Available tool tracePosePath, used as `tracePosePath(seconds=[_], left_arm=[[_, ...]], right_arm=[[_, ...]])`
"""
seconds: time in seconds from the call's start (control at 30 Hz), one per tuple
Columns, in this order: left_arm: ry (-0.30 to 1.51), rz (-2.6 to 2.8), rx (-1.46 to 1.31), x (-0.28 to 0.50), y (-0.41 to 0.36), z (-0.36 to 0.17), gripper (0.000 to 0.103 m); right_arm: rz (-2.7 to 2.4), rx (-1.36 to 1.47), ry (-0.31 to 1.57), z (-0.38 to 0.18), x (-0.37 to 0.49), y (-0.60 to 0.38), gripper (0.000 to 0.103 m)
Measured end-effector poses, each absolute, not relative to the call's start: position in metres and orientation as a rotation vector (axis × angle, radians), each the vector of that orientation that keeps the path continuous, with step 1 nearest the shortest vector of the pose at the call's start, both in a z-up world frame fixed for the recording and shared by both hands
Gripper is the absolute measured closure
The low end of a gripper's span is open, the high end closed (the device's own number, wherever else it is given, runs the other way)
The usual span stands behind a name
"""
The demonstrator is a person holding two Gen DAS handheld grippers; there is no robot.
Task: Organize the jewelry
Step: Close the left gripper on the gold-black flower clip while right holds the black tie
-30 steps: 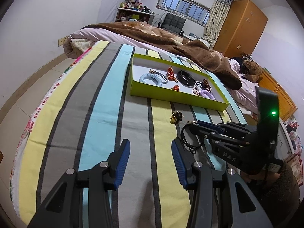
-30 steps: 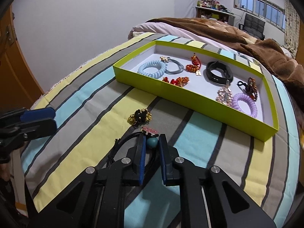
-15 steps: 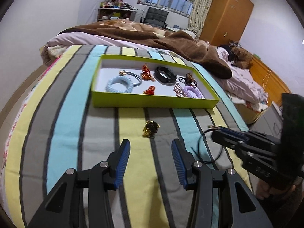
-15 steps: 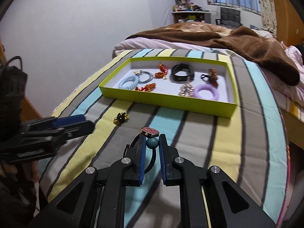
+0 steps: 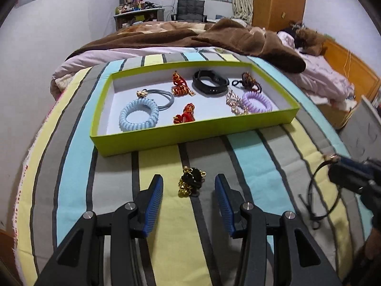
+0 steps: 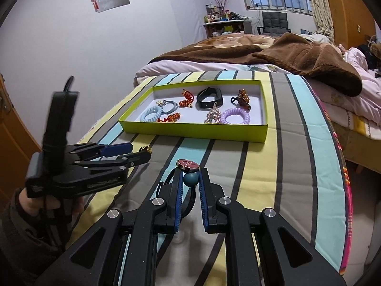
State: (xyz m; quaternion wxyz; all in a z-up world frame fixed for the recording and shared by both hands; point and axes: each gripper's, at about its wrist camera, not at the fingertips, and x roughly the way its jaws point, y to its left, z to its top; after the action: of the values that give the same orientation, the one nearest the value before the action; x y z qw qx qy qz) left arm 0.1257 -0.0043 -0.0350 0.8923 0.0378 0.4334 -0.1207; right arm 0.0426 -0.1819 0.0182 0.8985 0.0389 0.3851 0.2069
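A lime-green tray [image 5: 190,135] [image 6: 195,131] on the striped bedspread holds several hair ties, a black band [image 5: 209,84] and charms. A black-and-gold hair tie [image 5: 191,183] lies on the spread in front of the tray, between the fingertips of my open left gripper [image 5: 189,188], which also shows in the right wrist view [image 6: 140,153]. My right gripper [image 6: 190,174] is shut on a black cord hair tie with a teal bead and red button [image 6: 189,164], held above the spread; its loop shows in the left wrist view [image 5: 319,190].
A brown blanket [image 5: 214,35] and pink quilt lie behind the tray. The bed's right edge drops off beside a wooden cabinet [image 5: 352,71]. A desk and chair [image 6: 273,21] stand by the far window.
My left gripper has moved forward and right until its open fingers flank the black-and-gold hair tie. My right gripper has lifted and drawn back, still holding the cord hair tie.
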Motion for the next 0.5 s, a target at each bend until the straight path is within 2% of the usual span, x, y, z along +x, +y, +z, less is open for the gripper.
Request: tracePosePath(seconds=[0.2, 0.37, 0.5], left_arm=[[0.906, -0.253, 0.091, 0.1294, -0.0097, -0.0383, 0.057], [0.907, -0.257, 0.097, 0.1305, -0.0114, -0.0377, 0.077], [0.910, -0.259, 0.084, 0.1311, -0.0104, -0.0381, 0.082]], right_arm=[[0.429, 0.093, 0.794, 0.0174, 0.0424, -0.1853, 0.089], [0.430, 0.095, 0.792, 0.0175, 0.0418, -0.1854, 0.089], [0.431, 0.097, 0.791, 0.0175, 0.0414, -0.1851, 0.089]])
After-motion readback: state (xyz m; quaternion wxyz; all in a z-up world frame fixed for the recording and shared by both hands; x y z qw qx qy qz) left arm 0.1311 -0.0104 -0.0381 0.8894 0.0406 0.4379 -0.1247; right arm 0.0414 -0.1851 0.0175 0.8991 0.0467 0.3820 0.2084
